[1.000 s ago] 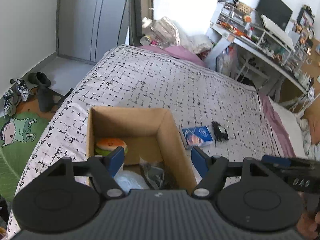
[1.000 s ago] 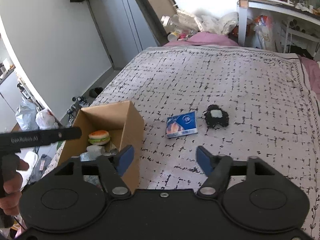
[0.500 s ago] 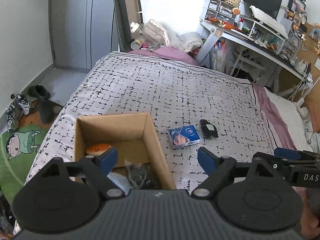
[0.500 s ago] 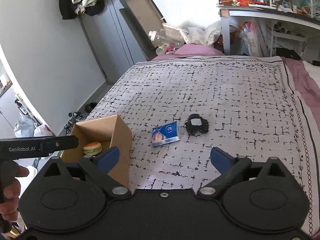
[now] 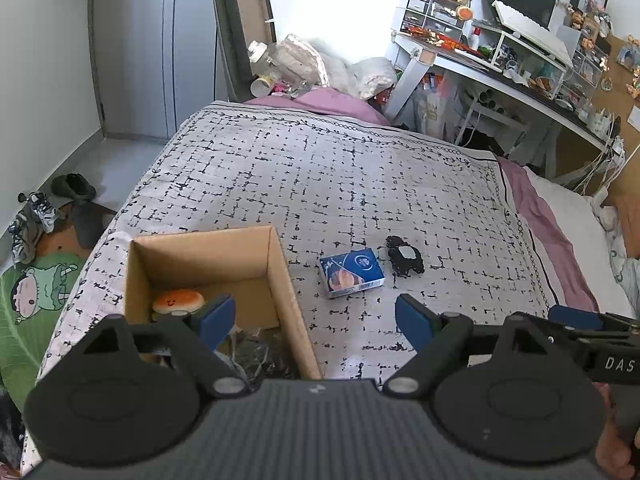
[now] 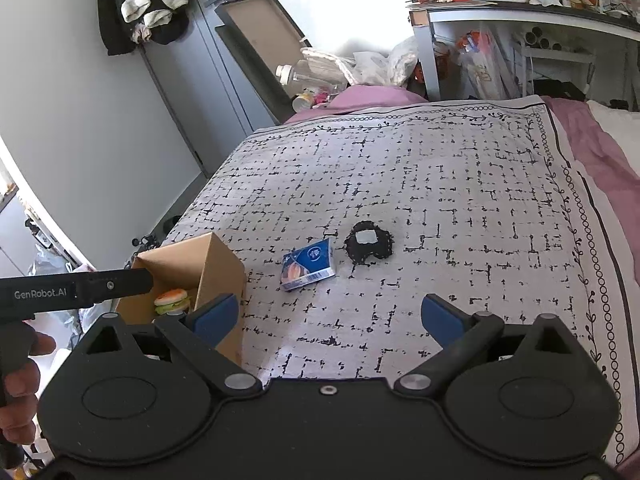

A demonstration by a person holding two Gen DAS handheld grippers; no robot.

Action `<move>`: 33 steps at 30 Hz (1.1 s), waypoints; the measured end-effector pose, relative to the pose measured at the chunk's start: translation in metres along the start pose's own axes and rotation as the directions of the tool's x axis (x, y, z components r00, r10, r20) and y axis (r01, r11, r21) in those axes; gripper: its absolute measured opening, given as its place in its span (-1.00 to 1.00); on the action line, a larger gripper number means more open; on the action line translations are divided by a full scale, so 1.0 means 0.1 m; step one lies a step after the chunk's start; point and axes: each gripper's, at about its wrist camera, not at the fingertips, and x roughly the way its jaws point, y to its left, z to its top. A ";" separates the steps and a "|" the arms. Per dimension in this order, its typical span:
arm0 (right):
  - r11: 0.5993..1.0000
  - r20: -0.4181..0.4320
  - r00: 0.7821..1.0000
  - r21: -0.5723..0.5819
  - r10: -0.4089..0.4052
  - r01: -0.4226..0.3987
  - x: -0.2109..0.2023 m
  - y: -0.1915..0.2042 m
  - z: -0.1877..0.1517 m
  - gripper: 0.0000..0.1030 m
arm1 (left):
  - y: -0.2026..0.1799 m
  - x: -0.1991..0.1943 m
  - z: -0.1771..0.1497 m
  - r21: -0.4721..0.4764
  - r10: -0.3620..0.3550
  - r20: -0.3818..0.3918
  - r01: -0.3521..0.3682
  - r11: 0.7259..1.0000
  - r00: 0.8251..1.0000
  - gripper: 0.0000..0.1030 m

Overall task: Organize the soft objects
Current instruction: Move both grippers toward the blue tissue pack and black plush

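An open cardboard box [image 5: 280, 264] [image 6: 218, 264] stands on the patterned bed cover. A soft hamburger toy [image 5: 178, 302] [image 6: 172, 300] and crumpled bags lie inside it. A blue tissue pack [image 5: 351, 272] [image 6: 307, 265] lies on the cover right of the box. A black fuzzy object [image 5: 404, 258] [image 6: 368, 242] with a white patch lies just right of the pack. My left gripper [image 5: 314, 318] is open and empty above the box's right wall. My right gripper [image 6: 328, 320] is open and empty, short of the pack.
The bed cover [image 5: 340, 184] stretches far back to pink pillows and bags. A cluttered white desk [image 5: 500, 64] stands at the right. Shoes [image 5: 36, 216] and a green cartoon mat [image 5: 36, 292] lie on the floor left of the bed.
Both grippers have pulled back and risen, so the box, pack and black object look smaller and farther. Both jaws have opened a little wider.
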 end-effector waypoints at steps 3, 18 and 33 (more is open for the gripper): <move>1.000 0.003 1.000 -0.004 -0.007 0.007 0.03 -0.02 0.00 0.91 | -0.04 0.04 0.01 0.003 -0.007 0.000 0.007 1.000 1.000 0.67; 0.999 -0.009 1.000 0.030 -0.018 0.018 0.34 -0.33 0.11 0.77 | -0.24 0.49 0.09 0.002 -0.044 -0.036 0.045 0.999 0.998 0.67; 0.999 -0.051 0.998 0.039 0.027 -0.025 0.84 -0.62 0.29 0.48 | -0.41 1.19 0.29 -0.026 -0.046 -0.106 0.044 0.999 0.993 0.66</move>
